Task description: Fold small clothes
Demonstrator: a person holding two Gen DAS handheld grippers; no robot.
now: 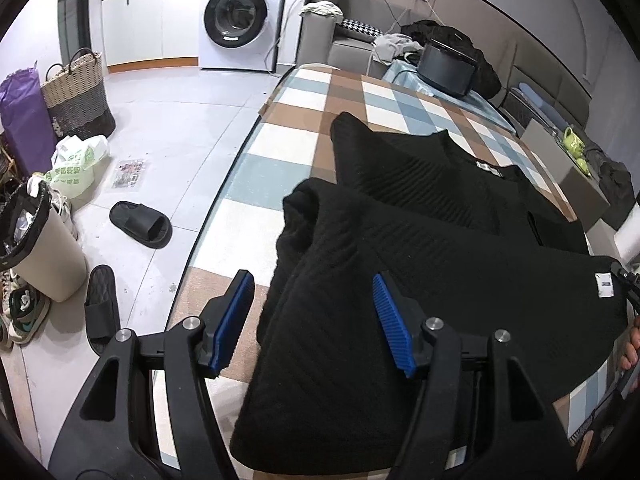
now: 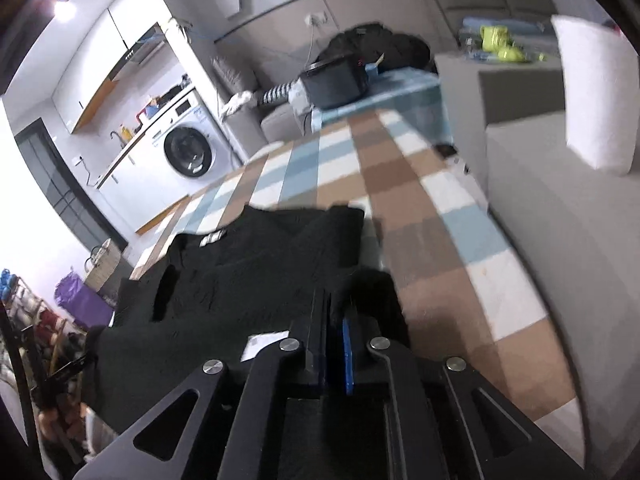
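A black ribbed knit garment [image 1: 420, 240] lies on the checked tablecloth [image 1: 288, 136], partly folded over itself, with a white label near its collar and another at its right edge. My left gripper [image 1: 316, 312] is open, its blue pads [image 1: 236, 320] straddling the garment's near left edge just above it. My right gripper [image 2: 334, 344] is shut on the garment's [image 2: 248, 272] edge and holds it raised above the tablecloth [image 2: 400, 184]. The right gripper's tip also shows at the far right of the left wrist view [image 1: 624, 276].
The table edge runs along the left, with floor beyond holding slippers [image 1: 140, 224], a bin [image 1: 44, 248], bags and a woven basket [image 1: 78, 96]. A washing machine [image 1: 240, 16] stands behind. A black box [image 1: 448, 68] sits at the table's far end; a grey sofa [image 2: 560, 240] is on the right.
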